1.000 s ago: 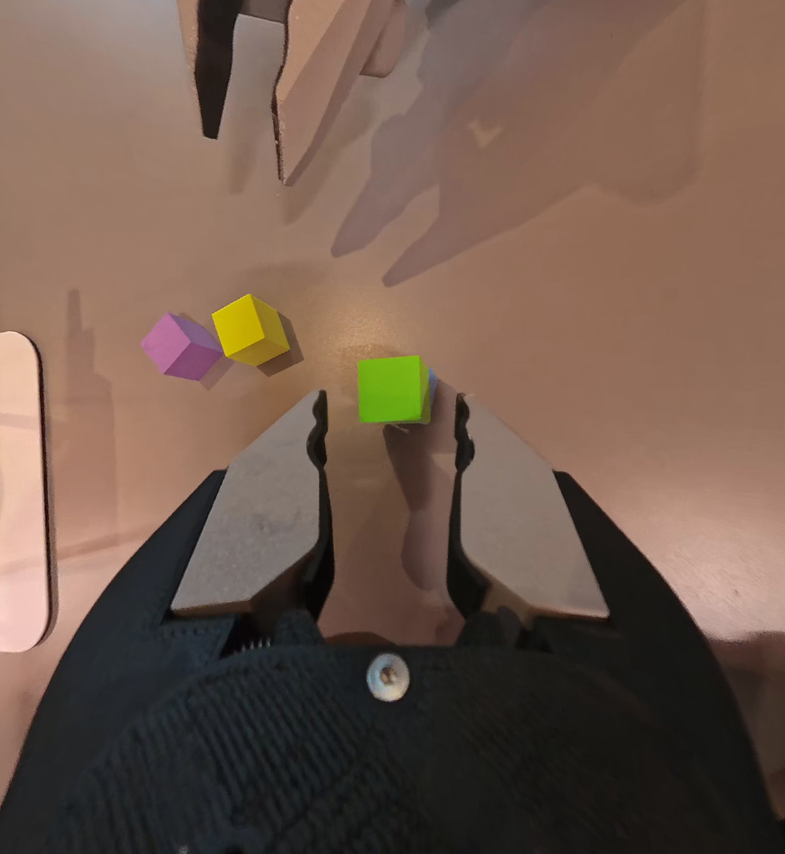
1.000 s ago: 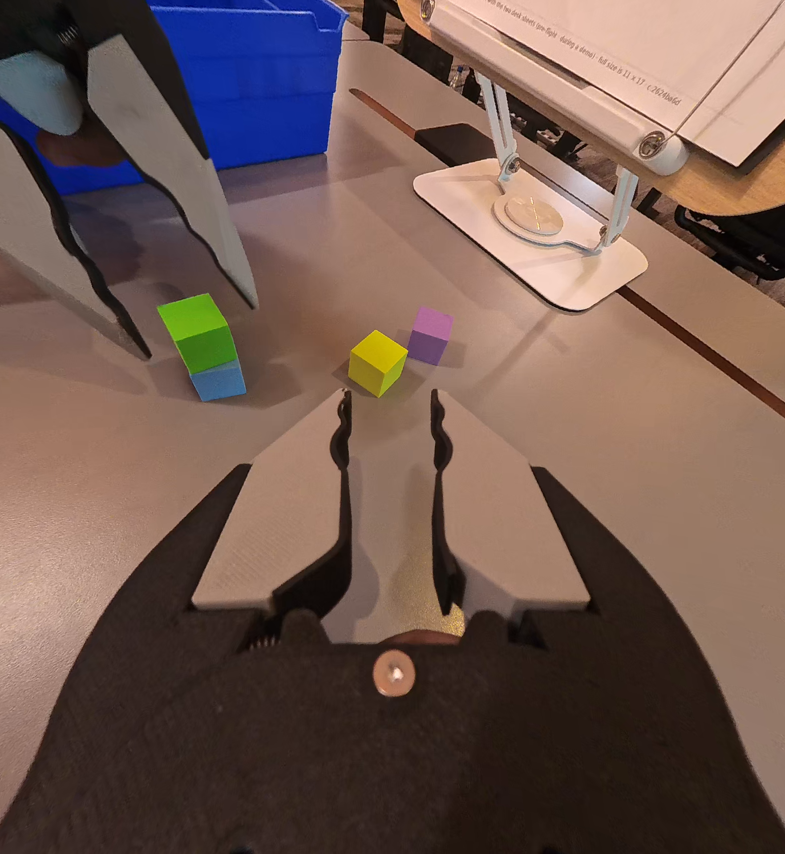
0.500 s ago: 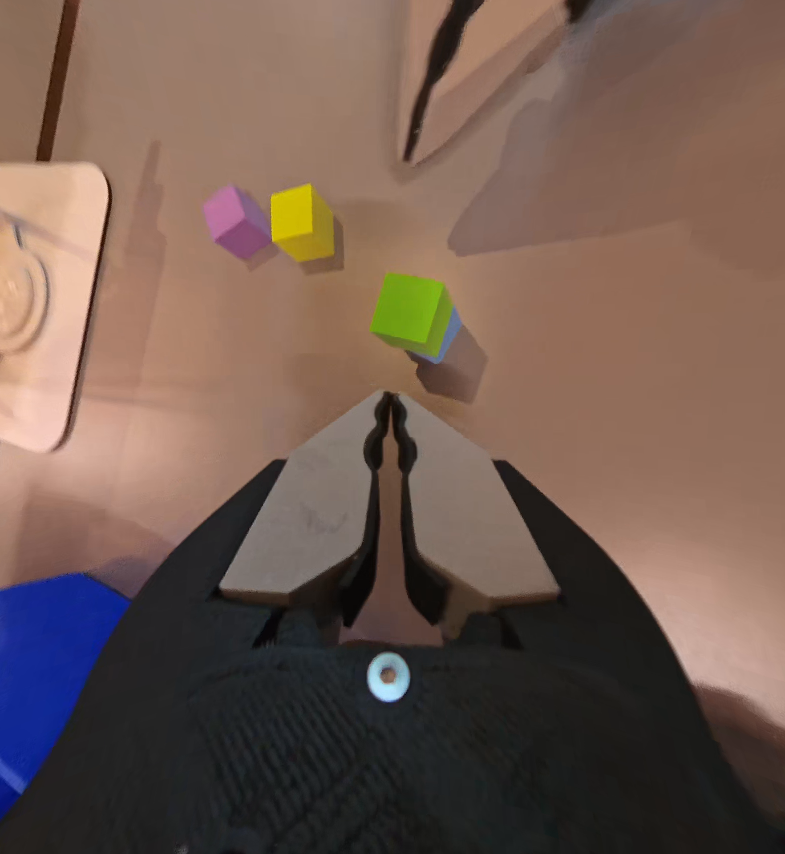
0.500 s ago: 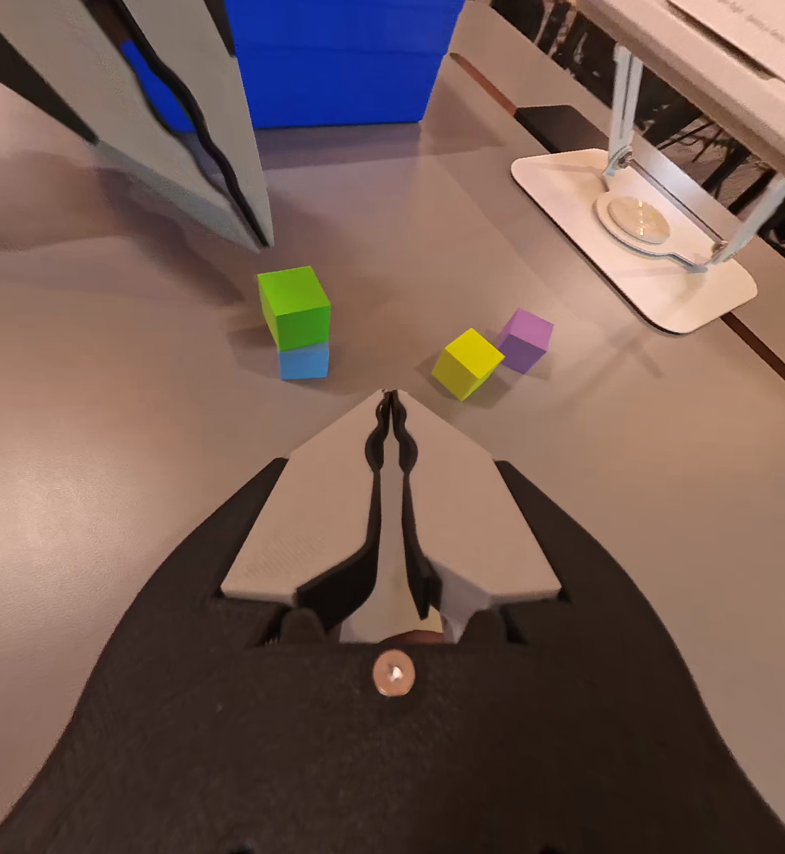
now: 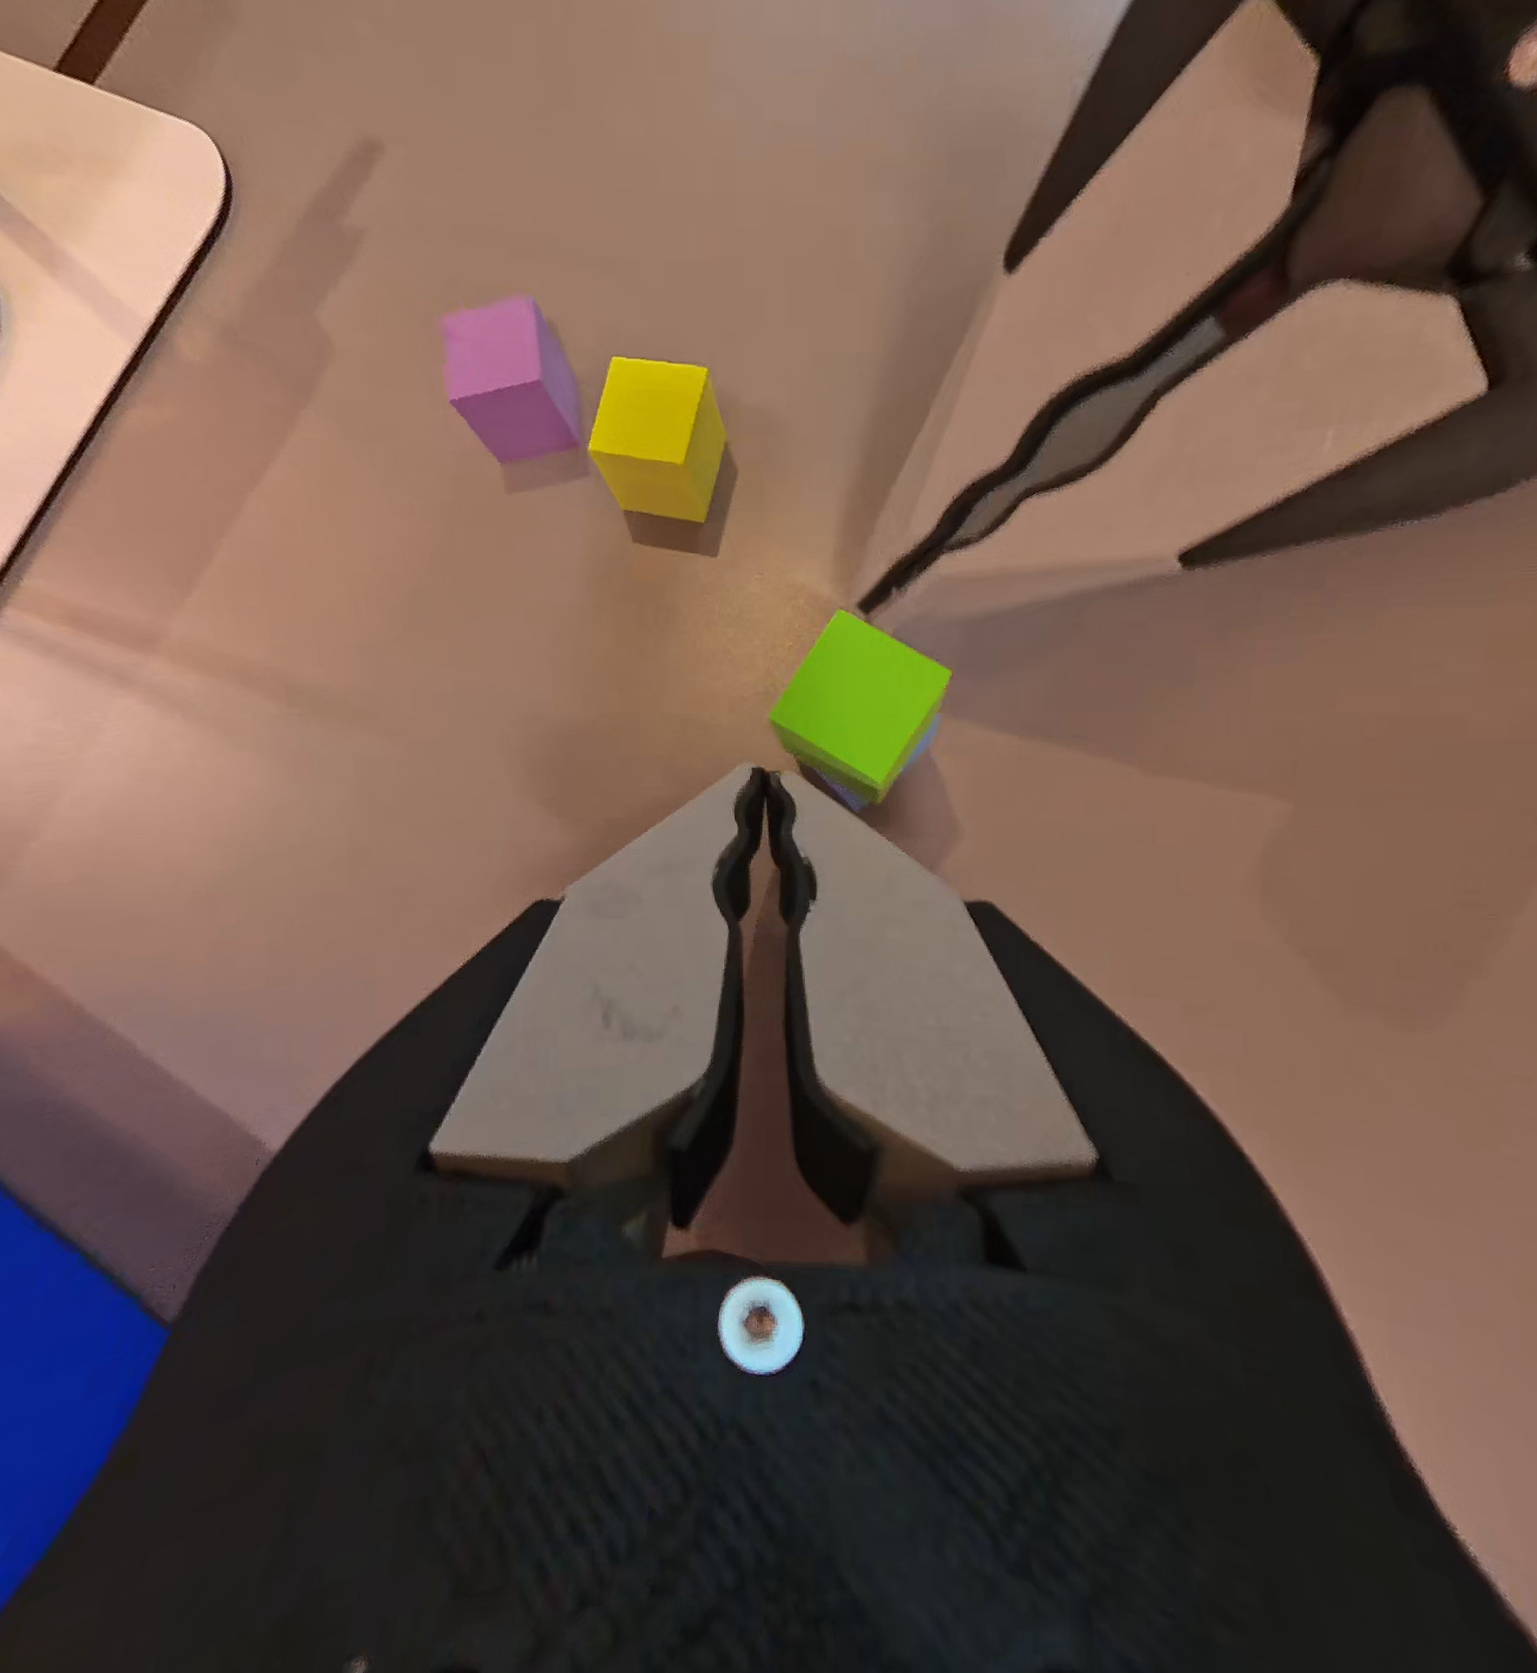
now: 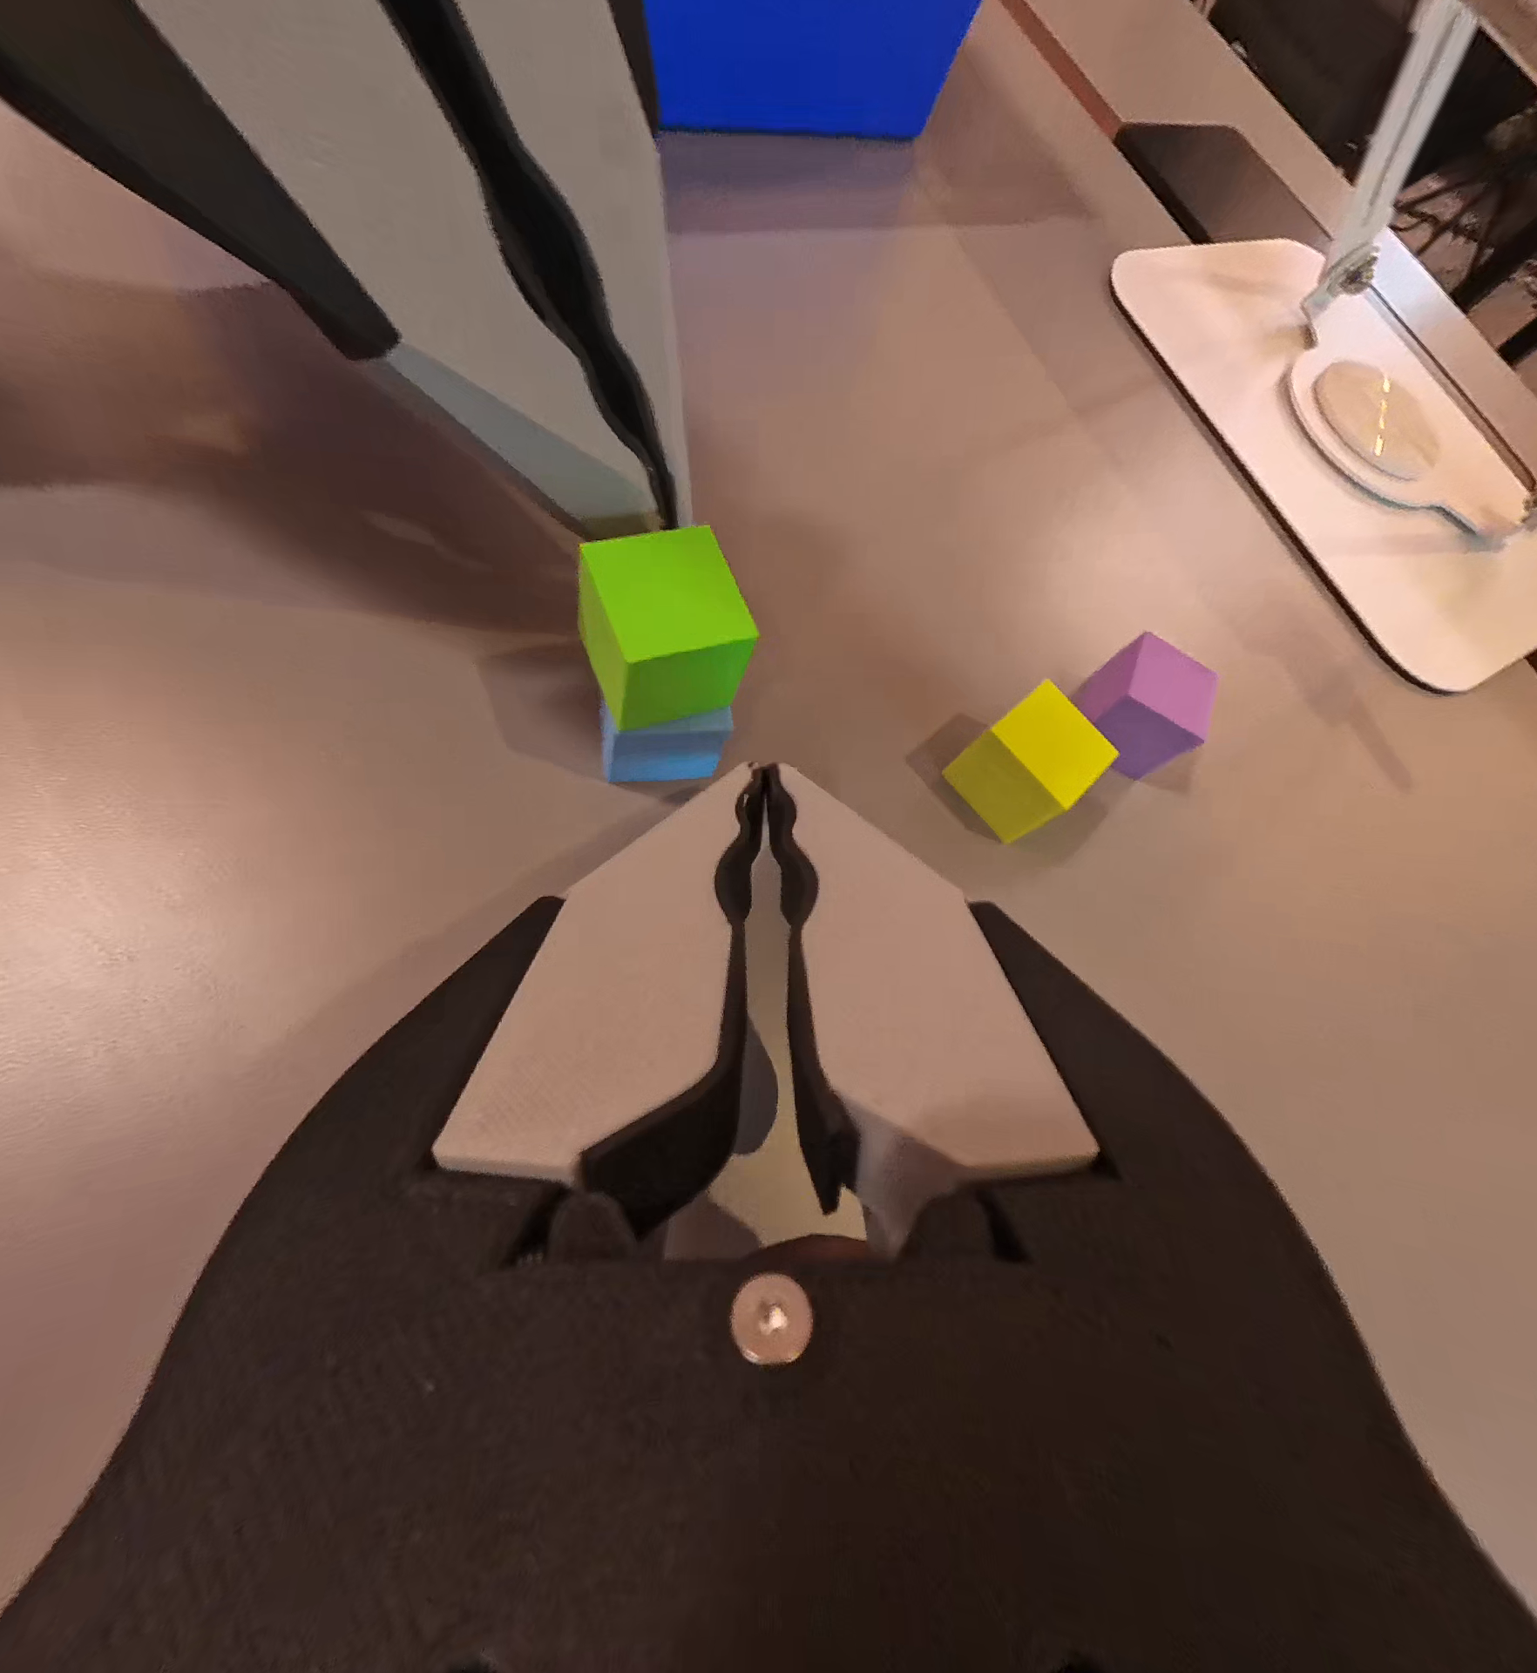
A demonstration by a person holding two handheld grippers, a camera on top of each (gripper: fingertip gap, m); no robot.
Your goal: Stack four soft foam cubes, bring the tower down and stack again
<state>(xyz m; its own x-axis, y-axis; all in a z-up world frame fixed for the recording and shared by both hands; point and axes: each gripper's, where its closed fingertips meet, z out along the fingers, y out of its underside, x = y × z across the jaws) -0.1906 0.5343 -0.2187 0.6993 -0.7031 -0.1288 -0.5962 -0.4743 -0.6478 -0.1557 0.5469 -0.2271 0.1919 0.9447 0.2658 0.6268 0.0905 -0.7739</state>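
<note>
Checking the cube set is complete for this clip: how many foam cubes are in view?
4. The green cube sits on the blue cube; the yellow cube and purple cube lie side by side on the table. None appears hidden.

Blue cube (image 5: 921, 744) — mostly hidden under green cube (image 5: 860, 693)

Warm, dim indoor light; soft shadows lie beside the foam cubes on the smooth grey table (image 6: 928, 471); wide-angle bending and blur toward the edges.
</note>
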